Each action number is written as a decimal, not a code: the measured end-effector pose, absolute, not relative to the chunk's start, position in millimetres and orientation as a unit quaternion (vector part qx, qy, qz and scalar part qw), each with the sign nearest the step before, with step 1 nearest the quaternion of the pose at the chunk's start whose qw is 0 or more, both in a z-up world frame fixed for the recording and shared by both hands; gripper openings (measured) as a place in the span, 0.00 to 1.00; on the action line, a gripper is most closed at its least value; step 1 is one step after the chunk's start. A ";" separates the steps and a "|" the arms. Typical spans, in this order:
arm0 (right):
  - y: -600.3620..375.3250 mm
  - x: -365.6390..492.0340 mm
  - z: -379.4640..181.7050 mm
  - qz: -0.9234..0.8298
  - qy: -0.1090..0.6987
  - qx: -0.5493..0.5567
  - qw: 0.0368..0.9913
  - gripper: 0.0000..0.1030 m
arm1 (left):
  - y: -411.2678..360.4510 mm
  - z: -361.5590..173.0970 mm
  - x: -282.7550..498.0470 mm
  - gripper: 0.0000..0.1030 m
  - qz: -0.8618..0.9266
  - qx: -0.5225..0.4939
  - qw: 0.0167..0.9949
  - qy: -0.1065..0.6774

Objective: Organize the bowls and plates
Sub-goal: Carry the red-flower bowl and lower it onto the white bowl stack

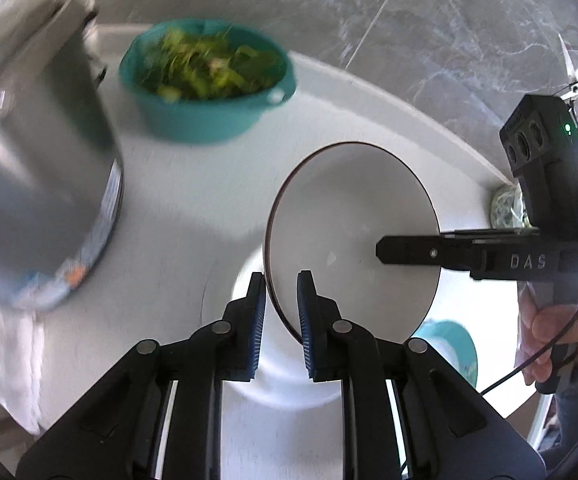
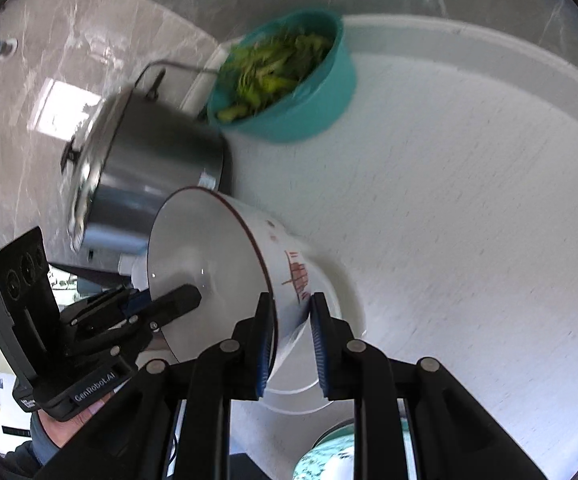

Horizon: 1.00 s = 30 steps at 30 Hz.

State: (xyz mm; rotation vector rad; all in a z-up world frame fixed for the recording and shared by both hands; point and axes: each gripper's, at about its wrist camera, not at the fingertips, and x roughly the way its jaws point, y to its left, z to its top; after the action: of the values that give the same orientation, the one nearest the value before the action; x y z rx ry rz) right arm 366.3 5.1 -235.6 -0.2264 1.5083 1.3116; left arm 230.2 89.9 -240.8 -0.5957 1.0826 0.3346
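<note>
Only the right wrist view shows the bowl's (image 2: 225,264) outside, white with a dark rim and a reddish drawing on its wall; the left wrist view shows just its pale inside, turned on edge to face the camera. The bowl (image 1: 353,236) is held tipped above a white plate (image 1: 281,384) on the counter (image 1: 177,208). The left gripper (image 1: 281,320) straddles the bowl's rim, one blue pad inside and one outside, closed on it. The right gripper (image 2: 291,344) pinches the wall from the opposite side, its pads pressed to the inner and outer faces; in the left view one of its black fingers (image 1: 409,250) lies across the bowl's interior. Each view shows the other gripper's body with a hand (image 1: 561,332) on the grip. Behind stand a steel pot (image 2: 149,176) and, near it, a teal bowl of greens (image 2: 285,84), both blurred. A teal dish (image 1: 453,348) lies partly hidden just beside the plate.
</note>
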 end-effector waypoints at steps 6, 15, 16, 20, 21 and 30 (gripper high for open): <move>6.8 343.3 -254.1 0.539 0.642 -0.126 0.530 0.20 | 78.2 -272.2 208.6 0.14 0.159 -0.302 0.784 0.519; 14.6 331.5 -272.7 0.522 0.647 -0.152 0.535 0.17 | 74.4 -284.3 208.7 0.14 0.157 -0.301 0.780 0.526; 13.8 330.0 -274.1 0.521 0.647 -0.153 0.536 0.17 | 75.4 -284.1 210.1 0.14 0.159 -0.299 0.780 0.526; 19.4 321.1 -276.6 0.519 0.634 -0.175 0.546 0.14 | 71.2 -281.0 213.7 0.15 0.171 -0.279 0.785 0.526; 20.7 319.2 -277.4 0.518 0.632 -0.180 0.547 0.14 | 70.1 -280.6 214.0 0.15 0.176 -0.273 0.787 0.524; 29.1 312.8 -281.1 0.514 0.622 -0.201 0.556 0.12 | 68.2 -282.7 215.7 0.45 0.185 -0.266 0.809 0.490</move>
State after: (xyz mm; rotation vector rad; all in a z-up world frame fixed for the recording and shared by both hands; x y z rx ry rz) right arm 312.8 29.1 -281.1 -0.4740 1.4678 1.2143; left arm 215.7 68.2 -282.7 -0.5693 1.0480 0.3963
